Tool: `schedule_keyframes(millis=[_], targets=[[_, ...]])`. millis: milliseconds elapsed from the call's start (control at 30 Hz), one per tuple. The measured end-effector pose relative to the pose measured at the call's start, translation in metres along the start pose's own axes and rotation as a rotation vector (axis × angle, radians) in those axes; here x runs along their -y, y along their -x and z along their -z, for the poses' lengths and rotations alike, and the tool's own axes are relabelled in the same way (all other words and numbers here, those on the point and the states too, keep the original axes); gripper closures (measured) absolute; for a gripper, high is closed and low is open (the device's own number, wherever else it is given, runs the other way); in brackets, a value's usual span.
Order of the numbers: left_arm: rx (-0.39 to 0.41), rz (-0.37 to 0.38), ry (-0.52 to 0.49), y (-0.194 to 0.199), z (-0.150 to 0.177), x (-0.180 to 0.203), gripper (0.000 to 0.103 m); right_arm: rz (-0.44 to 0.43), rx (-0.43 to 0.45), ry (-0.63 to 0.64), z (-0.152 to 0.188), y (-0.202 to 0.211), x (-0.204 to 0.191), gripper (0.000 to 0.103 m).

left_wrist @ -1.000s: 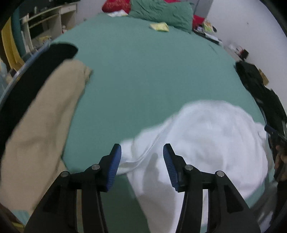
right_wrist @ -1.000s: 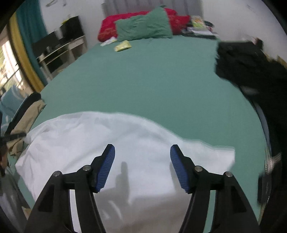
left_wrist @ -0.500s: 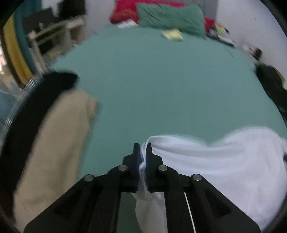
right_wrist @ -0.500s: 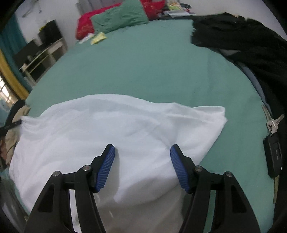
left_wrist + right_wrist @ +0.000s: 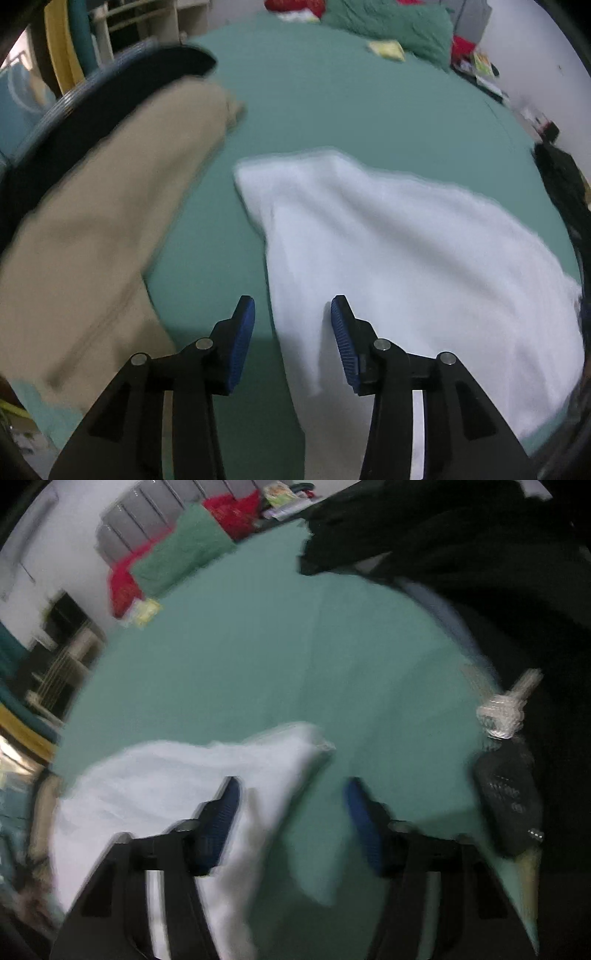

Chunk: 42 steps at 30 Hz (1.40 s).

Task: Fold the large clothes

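Left wrist view: left gripper (image 5: 292, 341) fingers wide apart over white garment (image 5: 406, 258).

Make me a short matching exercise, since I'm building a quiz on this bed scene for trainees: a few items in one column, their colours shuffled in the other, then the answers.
Items:
1. garment lying between the two hand-held grippers
2. long garment at the bed's left edge
3. pillow at the head of the bed
4. clothes heaped at the bed's right side

Colours:
A. black
B. green
C. white
D. tan

Pairs: 1-C, 2-D, 3-B, 4-A
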<state>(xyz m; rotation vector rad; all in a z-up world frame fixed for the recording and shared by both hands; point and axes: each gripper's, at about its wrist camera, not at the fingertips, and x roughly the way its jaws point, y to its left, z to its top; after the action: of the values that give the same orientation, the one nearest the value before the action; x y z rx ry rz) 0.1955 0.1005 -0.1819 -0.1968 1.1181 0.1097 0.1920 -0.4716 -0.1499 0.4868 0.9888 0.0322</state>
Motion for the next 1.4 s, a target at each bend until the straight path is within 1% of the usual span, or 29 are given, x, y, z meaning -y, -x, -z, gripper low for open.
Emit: schedule_keyframes(millis=[33, 67, 100, 133, 167, 233, 300, 367, 400, 433, 467, 500, 533, 567, 600, 700, 733, 767, 800, 867, 900, 933, 1000, 1033, 1100, 1200, 1267, 1367, 1400], targets=[[-0.01, 0.003, -0.013, -0.003, 0.007, 0.001, 0.058, -0.04, -0.024, -0.036, -0.004, -0.007, 0.001, 0.092], [0.015, -0.005, -0.032, -0.002, 0.014, 0.003, 0.058, -0.071, -0.026, -0.046, -0.008, -0.012, 0.001, 0.098], [0.032, -0.013, -0.059, -0.001, 0.017, 0.006, 0.069, -0.076, -0.024, -0.027, -0.013, -0.018, -0.003, 0.101], [0.034, -0.016, -0.092, -0.002, 0.017, 0.01, 0.101, -0.056, -0.027, 0.001, -0.021, -0.025, -0.01, 0.101], [0.029, -0.025, -0.122, -0.004, 0.017, 0.014, 0.101, -0.046, -0.027, 0.016, -0.028, -0.029, -0.015, 0.101], [0.038, -0.038, -0.121, -0.004, 0.015, 0.016, 0.101, -0.025, -0.009, 0.076, -0.042, -0.032, -0.032, 0.101], [0.046, -0.045, -0.103, -0.002, 0.015, 0.013, 0.101, 0.037, -0.006, 0.155, -0.049, -0.03, -0.049, 0.1], [0.049, -0.029, -0.059, 0.001, 0.017, 0.006, 0.1, 0.071, -0.013, 0.181, -0.044, -0.023, -0.048, 0.094], [0.043, -0.016, -0.028, 0.003, 0.016, 0.003, 0.099, 0.089, -0.001, 0.184, -0.036, -0.015, -0.05, 0.081], [0.041, -0.006, -0.005, 0.005, 0.016, 0.0, 0.096, 0.103, 0.015, 0.186, -0.026, -0.003, -0.05, 0.061], [0.044, 0.004, 0.018, 0.009, 0.017, -0.005, 0.093, 0.102, 0.022, 0.18, -0.017, 0.006, -0.049, 0.051], [0.053, 0.017, 0.038, 0.013, 0.019, -0.007, 0.081, 0.098, 0.022, 0.164, -0.006, 0.016, -0.047, 0.039], [0.062, 0.041, 0.052, 0.019, 0.024, -0.008, 0.065, 0.09, 0.016, 0.14, 0.008, 0.026, -0.044, 0.038], [0.063, 0.061, 0.057, 0.021, 0.027, -0.008, 0.06, 0.085, 0.006, 0.121, 0.018, 0.032, -0.04, 0.038], [0.059, 0.078, 0.055, 0.023, 0.032, -0.007, 0.059, 0.08, -0.013, 0.094, 0.036, 0.04, -0.035, 0.038], [0.009, 0.111, 0.023, 0.018, 0.054, -0.003, 0.059, 0.028, -0.052, 0.032, 0.073, 0.052, -0.025, 0.038], [0.011, 0.109, 0.015, 0.016, 0.06, -0.001, 0.059, -0.002, -0.068, 0.017, 0.085, 0.053, -0.023, 0.041], [0.035, 0.094, -0.005, 0.019, 0.064, 0.003, 0.059, -0.035, -0.088, 0.015, 0.096, 0.052, -0.023, 0.048], [0.038, 0.085, -0.013, 0.02, 0.066, 0.005, 0.059, -0.055, -0.105, 0.022, 0.102, 0.048, -0.026, 0.068], [0.039, 0.078, -0.027, 0.019, 0.068, 0.01, 0.06, -0.163, -0.153, -0.026, 0.11, 0.045, -0.024, 0.087], [0.039, 0.085, -0.039, 0.019, 0.069, 0.014, 0.07, -0.19, -0.166, -0.045, 0.112, 0.043, -0.022, 0.093], [0.035, 0.102, -0.047, 0.018, 0.067, 0.019, 0.086, -0.176, -0.162, -0.036, 0.113, 0.045, -0.022, 0.095], [0.037, 0.116, -0.058, 0.023, 0.069, 0.024, 0.094, -0.108, -0.119, -0.017, 0.113, 0.058, -0.021, 0.097], [0.046, 0.11, -0.06, 0.026, 0.071, 0.026, 0.095, -0.067, -0.072, 0.003, 0.11, 0.074, -0.022, 0.097], [0.063, 0.117, -0.045, 0.034, 0.074, 0.025, 0.096, -0.015, -0.04, 0.032, 0.109, 0.09, -0.027, 0.097], [0.041, 0.096, -0.042, 0.038, 0.086, 0.028, 0.095, 0.028, -0.069, 0.046, 0.116, 0.087, -0.026, 0.097], [0.019, 0.094, -0.041, 0.038, 0.09, 0.027, 0.095, 0.061, -0.102, 0.038, 0.122, 0.075, -0.026, 0.096], [0.041, 0.088, -0.015, 0.046, 0.086, 0.026, 0.086, 0.079, -0.099, 0.028, 0.125, 0.074, -0.031, 0.082], [0.055, 0.073, -0.002, 0.052, 0.086, 0.023, 0.077, 0.104, -0.092, 0.022, 0.126, 0.079, -0.033, 0.065]])
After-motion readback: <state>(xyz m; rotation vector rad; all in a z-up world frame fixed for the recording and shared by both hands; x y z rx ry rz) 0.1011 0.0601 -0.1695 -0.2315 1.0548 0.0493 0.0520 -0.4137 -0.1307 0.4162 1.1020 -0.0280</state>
